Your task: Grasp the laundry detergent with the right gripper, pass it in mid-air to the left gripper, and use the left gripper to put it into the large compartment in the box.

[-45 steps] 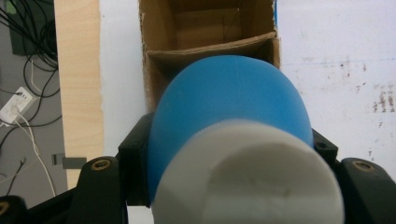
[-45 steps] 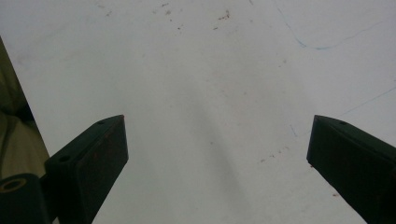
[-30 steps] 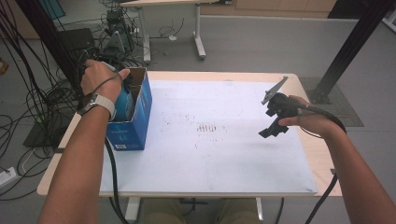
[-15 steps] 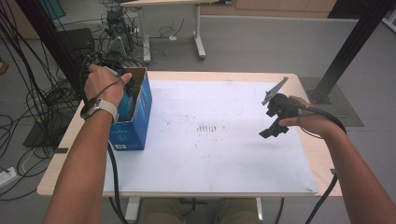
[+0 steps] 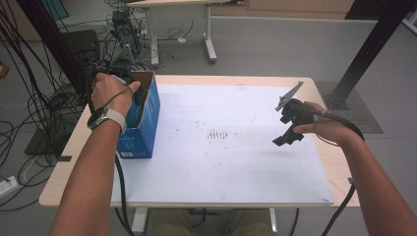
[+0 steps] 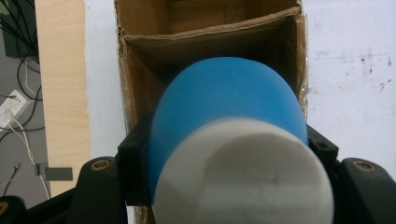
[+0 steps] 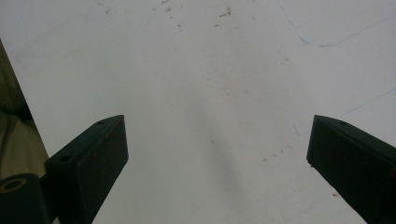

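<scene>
Big white mat (image 5: 236, 167) covers most of the wooden table (image 5: 69, 162), kinda grubby with dark specks near the middle. Behind it there's another desk's white legs (image 5: 210, 34), and a messy tangle of black cables (image 5: 44, 103) on the grey floor (image 5: 275, 49).

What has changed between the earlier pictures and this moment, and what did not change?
Very little. The left hand has shifted slightly at the open top of the blue cardboard box, and the left tongs stay shut on the blue and white object there. The right tongs remain open with nothing between them, hovering over the white sheet as before. The box has not moved.
</scene>
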### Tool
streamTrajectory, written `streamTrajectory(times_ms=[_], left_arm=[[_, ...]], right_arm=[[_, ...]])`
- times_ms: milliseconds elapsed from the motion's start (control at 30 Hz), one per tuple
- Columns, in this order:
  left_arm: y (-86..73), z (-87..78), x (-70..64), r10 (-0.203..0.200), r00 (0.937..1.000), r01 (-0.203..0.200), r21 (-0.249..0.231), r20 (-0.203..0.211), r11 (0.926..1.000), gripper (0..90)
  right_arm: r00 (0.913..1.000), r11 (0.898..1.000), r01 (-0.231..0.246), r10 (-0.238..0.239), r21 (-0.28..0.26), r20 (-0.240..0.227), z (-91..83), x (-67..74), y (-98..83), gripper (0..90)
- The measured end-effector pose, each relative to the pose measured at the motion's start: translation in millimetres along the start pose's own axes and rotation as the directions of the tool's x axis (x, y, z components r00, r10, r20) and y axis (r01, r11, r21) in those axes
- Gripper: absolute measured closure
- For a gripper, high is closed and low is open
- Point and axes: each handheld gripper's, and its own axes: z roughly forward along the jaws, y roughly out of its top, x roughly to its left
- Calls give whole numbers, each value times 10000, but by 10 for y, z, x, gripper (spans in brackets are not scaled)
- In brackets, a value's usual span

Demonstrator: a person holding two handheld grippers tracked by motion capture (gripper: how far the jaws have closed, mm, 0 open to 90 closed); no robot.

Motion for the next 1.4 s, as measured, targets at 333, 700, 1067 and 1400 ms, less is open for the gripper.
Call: streamTrajectory(times_ms=[333, 700, 1067, 1400], left_arm=[[-16, 64, -14, 3, 9999, -3, -59, -100, 10000, 372], [-30, 139, -17, -14, 10000, 14, -5, -94, 10000, 373], [-53, 208, -8, -24, 9999, 25, 51, -158, 10000, 373], [-66, 252, -11, 37, 9999, -37, 69, -105, 10000, 373]], right_arm=[[10000, 10000, -54, 54, -7, 4, -2, -5, -21, 52], [9999, 9999, -111, 111, -16, -2, -5, -11, -42, 52], [9999, 9999, -123, 123, -17, -23, 6, -12, -46, 52], [9999, 9999, -110, 110, -30, -15, 7, -7, -46, 52]])
